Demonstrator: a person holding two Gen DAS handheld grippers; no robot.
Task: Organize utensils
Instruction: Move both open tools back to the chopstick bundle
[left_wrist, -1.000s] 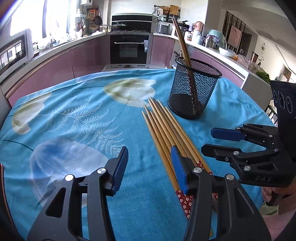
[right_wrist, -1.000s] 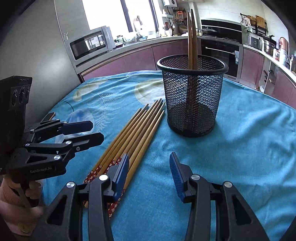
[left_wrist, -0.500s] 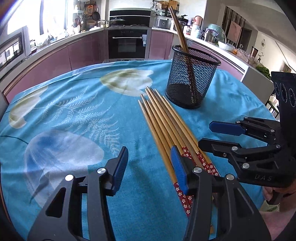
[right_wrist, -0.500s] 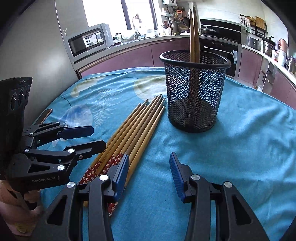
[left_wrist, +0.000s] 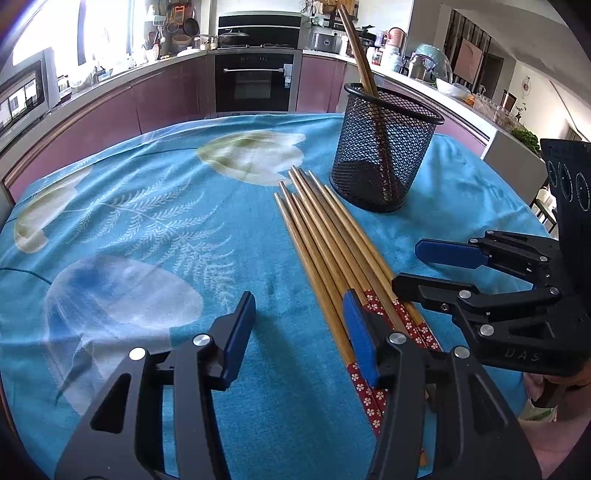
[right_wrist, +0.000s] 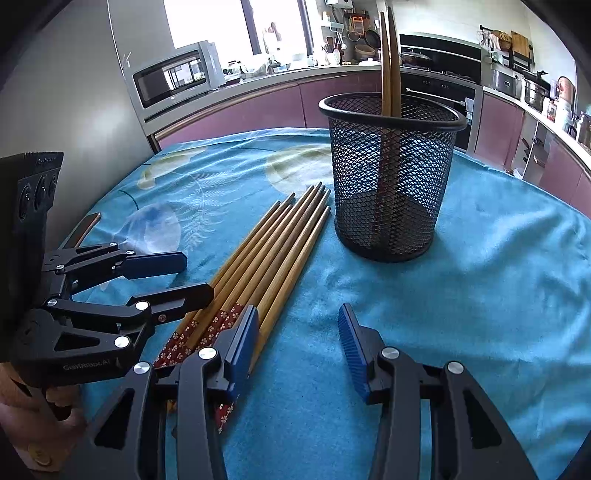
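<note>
Several wooden chopsticks with red flowered ends lie side by side on the blue tablecloth, tips toward a black mesh holder. Two chopsticks stand upright in the holder. My left gripper is open, nothing between its pads, and its right finger hangs over the red ends. My right gripper is open too, its left finger above the bundle. Each gripper shows in the other's view, the right and the left, flanking the chopsticks' near ends.
The round table's blue flowered cloth spreads to the left of the chopsticks. Purple kitchen cabinets, an oven and a microwave run behind the table. A hand holds the left gripper at the table's near edge.
The left wrist view has shifted a little, so more of the chopsticks' red ends show. The right gripper has stayed put. Both grippers stay open.
</note>
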